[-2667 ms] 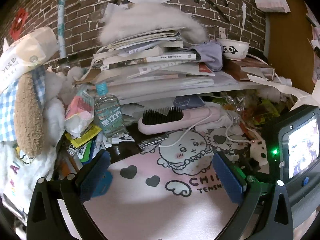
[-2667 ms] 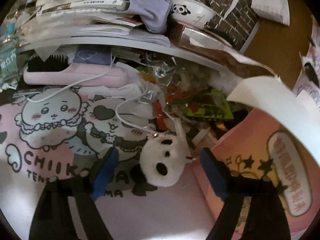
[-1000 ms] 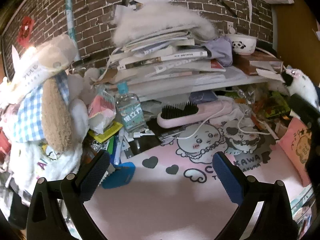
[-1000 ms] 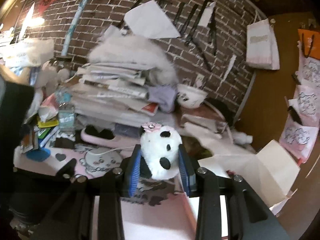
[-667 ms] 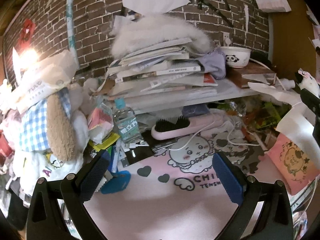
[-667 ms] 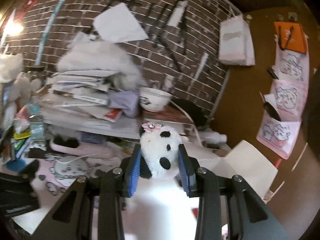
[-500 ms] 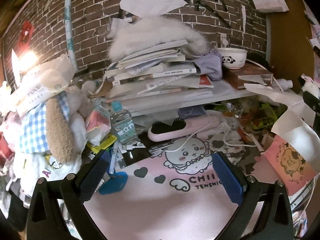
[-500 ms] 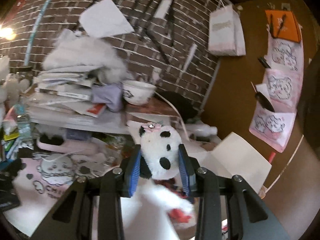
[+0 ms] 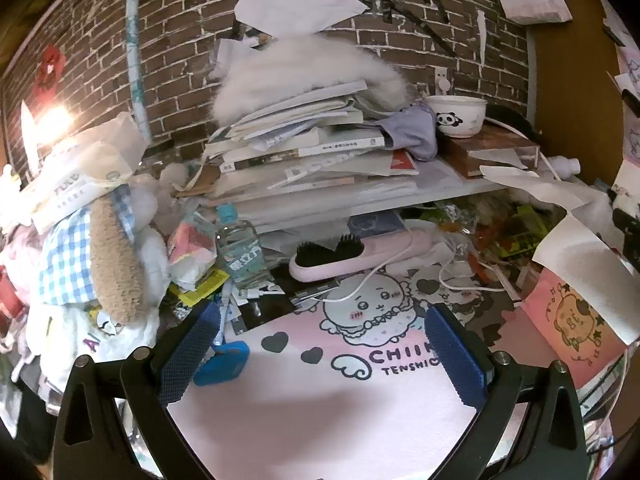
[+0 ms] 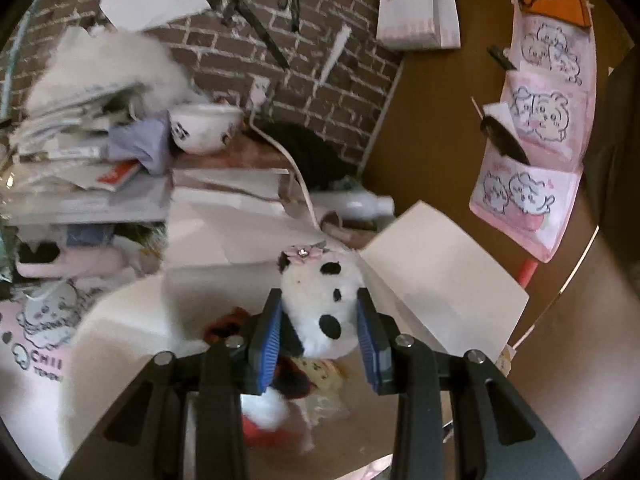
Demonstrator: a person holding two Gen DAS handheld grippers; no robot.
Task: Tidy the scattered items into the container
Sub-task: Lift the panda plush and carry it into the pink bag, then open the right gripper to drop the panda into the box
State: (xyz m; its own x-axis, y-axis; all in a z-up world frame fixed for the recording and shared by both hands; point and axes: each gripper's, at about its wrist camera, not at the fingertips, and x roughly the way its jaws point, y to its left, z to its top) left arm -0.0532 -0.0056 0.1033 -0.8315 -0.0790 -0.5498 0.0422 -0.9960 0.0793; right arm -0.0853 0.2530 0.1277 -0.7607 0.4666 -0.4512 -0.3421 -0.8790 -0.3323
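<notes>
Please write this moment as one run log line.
right gripper: shut on panda plush, above open box | left gripper: open, empty, over pink mat

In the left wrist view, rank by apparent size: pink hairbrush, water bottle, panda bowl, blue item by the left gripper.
1. pink hairbrush
2. water bottle
3. panda bowl and blue item: look alike; the bowl sits farther back, so unranked.

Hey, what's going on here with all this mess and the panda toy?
A person is tidying a cluttered desk with two handheld grippers. The right gripper is shut on a small panda plush and holds it above an open box with white flaps, where a few items already lie. The left gripper is open and empty over the pink desk mat. A hairbrush and a water bottle are still out.
</notes>
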